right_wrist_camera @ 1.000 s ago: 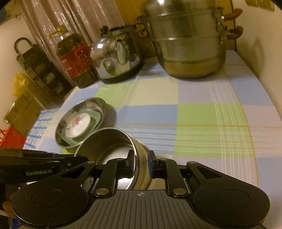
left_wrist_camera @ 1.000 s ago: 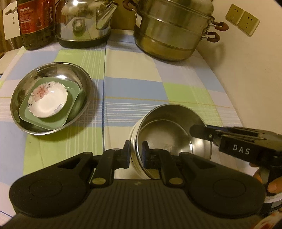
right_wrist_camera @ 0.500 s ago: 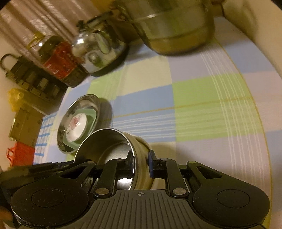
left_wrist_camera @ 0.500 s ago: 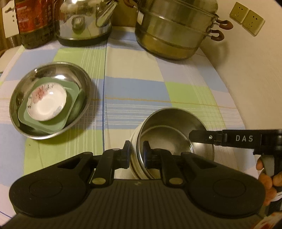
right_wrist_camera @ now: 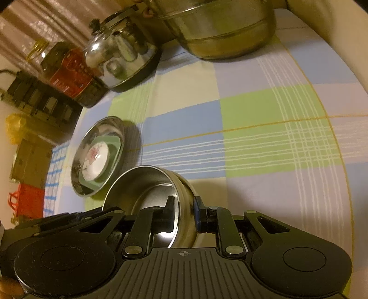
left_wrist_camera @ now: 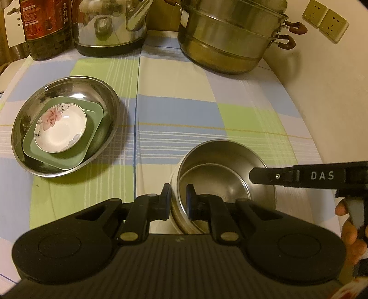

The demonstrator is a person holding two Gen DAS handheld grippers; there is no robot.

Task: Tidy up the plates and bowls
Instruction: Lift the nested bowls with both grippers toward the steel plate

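A small steel bowl point(left_wrist_camera: 220, 177) hangs a little above the checked tablecloth, tilted. My left gripper point(left_wrist_camera: 179, 202) is shut on its near left rim. My right gripper point(right_wrist_camera: 184, 214) is shut on its opposite rim, and its finger shows in the left wrist view point(left_wrist_camera: 271, 176). The bowl also shows in the right wrist view point(right_wrist_camera: 147, 188). To the left stands a wide steel basin point(left_wrist_camera: 101, 92) holding a green square plate point(left_wrist_camera: 92, 128) with a white flowered dish point(left_wrist_camera: 61, 131) on top. The basin also shows in the right wrist view point(right_wrist_camera: 115, 124).
At the back of the table stand an oil bottle point(left_wrist_camera: 46, 25), a steel kettle point(left_wrist_camera: 110, 25) and a big stacked steamer pot point(left_wrist_camera: 230, 39). A wall with sockets point(left_wrist_camera: 324, 20) runs along the right side. Boxes and a rack point(right_wrist_camera: 34, 101) lie beyond the table's left edge.
The right gripper has rolled and tipped, tilting the steel bowl, and the bowl has risen slightly. The left gripper keeps its hold. The basin stack has not moved.
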